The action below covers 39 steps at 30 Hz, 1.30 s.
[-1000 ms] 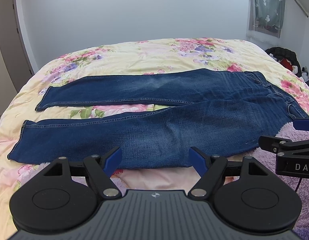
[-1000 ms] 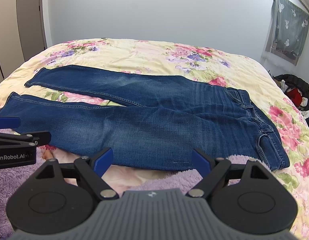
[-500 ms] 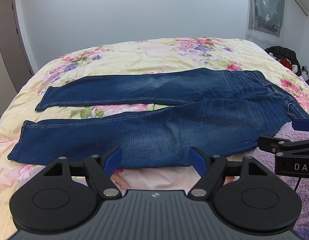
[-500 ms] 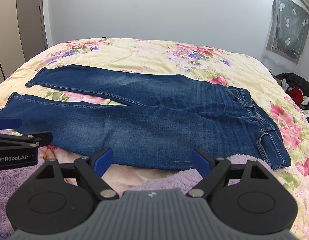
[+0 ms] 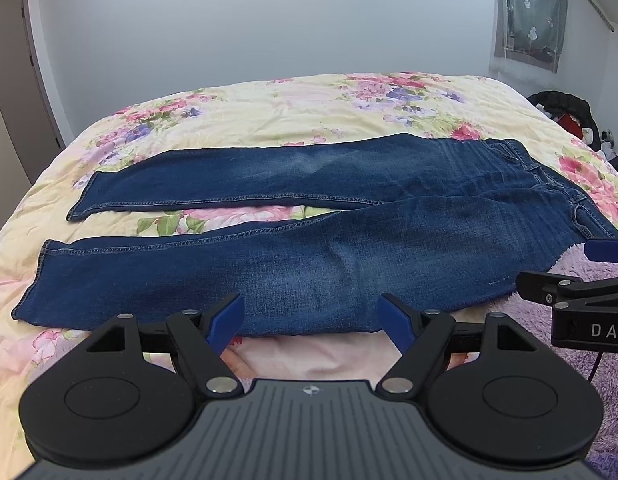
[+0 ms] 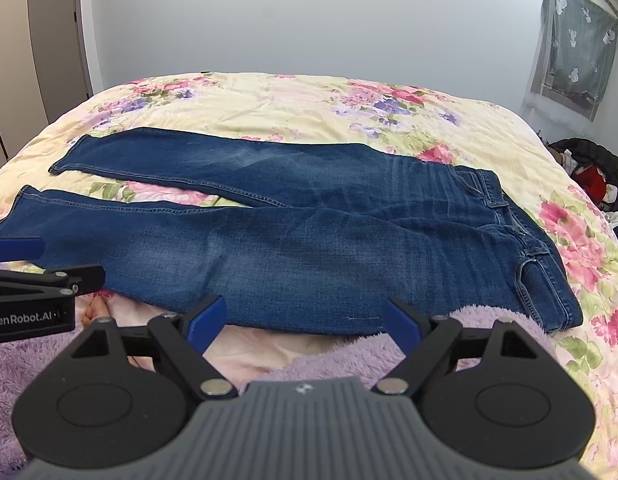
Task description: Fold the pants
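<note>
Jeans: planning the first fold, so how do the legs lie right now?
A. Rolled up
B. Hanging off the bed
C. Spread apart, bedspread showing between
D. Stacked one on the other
C: the jeans lie flat with floral bedspread visible between the two legs.

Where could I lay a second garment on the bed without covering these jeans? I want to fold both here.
The floral quilt is bare between the jeans and the far wall, the widest patch. A thin strip shows between the two legs. The near edge is crowded: both open grippers, left gripper and right gripper, plus purple fleece.
</note>
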{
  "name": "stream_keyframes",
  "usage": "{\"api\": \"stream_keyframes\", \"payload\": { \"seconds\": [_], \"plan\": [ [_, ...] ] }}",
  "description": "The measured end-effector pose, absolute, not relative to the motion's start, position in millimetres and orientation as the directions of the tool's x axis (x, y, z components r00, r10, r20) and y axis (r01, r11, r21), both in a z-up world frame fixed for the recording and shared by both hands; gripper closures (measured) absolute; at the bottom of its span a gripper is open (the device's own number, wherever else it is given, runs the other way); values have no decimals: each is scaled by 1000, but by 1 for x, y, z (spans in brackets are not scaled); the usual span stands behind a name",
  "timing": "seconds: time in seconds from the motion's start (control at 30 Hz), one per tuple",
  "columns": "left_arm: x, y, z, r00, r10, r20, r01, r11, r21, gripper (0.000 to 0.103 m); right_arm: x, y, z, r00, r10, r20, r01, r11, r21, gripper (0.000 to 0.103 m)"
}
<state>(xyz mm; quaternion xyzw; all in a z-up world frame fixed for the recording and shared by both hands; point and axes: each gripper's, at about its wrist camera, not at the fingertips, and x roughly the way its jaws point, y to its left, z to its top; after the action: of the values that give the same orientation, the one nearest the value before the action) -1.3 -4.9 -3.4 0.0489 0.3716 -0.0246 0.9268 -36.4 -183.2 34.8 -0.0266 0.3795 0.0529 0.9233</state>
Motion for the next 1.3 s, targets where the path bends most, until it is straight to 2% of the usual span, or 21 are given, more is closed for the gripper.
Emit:
{"api": "stream_keyframes", "payload": {
  "seconds": [1.03,1.17,1.23,1.3],
  "plan": [
    [-1,15,9,744,-19,-667,86,994,67,14,-33,-187,42,715,76,-695,-124,992,-19,21],
    [13,49,19,743,-10,-669,66,996,59,24,-24,-220,41,745,112,-658,-122,992,30,21],
    [21,69,25,749,16,-662,54,995,85,27,-13,-241,42,746,88,-660,-105,994,14,21],
    [31,89,29,752,42,-658,50,991,121,36,0,-263,44,747,43,-664,-73,997,-18,21]
  ]
}}
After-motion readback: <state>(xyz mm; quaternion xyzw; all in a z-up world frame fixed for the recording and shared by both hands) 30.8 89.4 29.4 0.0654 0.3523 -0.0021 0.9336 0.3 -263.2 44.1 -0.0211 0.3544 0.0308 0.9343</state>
